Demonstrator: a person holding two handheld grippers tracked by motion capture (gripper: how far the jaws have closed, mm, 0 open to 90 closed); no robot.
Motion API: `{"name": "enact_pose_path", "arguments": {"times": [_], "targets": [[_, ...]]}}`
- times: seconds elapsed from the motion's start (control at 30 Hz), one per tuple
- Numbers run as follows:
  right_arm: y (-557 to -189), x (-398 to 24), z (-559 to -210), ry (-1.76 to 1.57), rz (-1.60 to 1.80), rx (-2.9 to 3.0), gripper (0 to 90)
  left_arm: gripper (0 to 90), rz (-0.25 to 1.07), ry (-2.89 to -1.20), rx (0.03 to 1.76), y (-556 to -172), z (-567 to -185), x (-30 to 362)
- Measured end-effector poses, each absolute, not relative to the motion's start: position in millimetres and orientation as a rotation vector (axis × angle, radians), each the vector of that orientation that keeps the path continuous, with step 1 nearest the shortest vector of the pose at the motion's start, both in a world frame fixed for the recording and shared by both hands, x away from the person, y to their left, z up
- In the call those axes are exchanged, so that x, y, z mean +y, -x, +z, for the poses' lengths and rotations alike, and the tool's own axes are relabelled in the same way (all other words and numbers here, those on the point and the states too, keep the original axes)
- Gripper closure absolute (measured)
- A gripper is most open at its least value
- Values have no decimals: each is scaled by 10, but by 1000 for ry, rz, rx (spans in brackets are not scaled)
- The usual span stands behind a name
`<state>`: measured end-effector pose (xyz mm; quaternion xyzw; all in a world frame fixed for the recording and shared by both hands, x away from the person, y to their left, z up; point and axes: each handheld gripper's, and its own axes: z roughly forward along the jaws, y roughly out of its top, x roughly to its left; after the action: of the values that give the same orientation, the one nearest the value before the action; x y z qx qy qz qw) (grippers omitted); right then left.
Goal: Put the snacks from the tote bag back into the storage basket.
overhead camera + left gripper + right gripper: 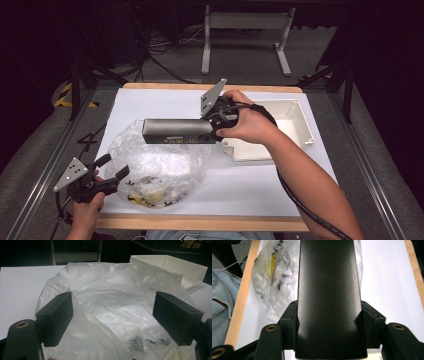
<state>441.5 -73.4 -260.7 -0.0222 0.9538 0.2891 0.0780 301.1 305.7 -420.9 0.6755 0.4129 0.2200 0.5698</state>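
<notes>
Block (177, 131) clamped in right hand-held gripper (216, 122)

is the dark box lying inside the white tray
No, the high view shows the dark box clamped in the right gripper and held out over the plastic bag, beside the white tray, not in it.

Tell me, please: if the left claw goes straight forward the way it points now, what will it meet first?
Most likely the clear plastic bag. The left claw stands open, and the crumpled film lies directly ahead between its jaws. The white tray sits farther behind the bag. How near the film is, I cannot judge exactly.
</notes>
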Motion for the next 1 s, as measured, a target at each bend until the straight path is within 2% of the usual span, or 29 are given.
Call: {"name": "enact_pose_path", "arguments": {"times": [0.47, 1.0], "targets": [[-4408, -1349, -2375, -17, 851, 2795, 435, 176, 509, -1591, 972, -3015, -4211, 3056], [-4428, -1868, -2200, -91, 772, 2766, 435, 176, 508, -1586, 975, -3023, -4222, 3044]]}}
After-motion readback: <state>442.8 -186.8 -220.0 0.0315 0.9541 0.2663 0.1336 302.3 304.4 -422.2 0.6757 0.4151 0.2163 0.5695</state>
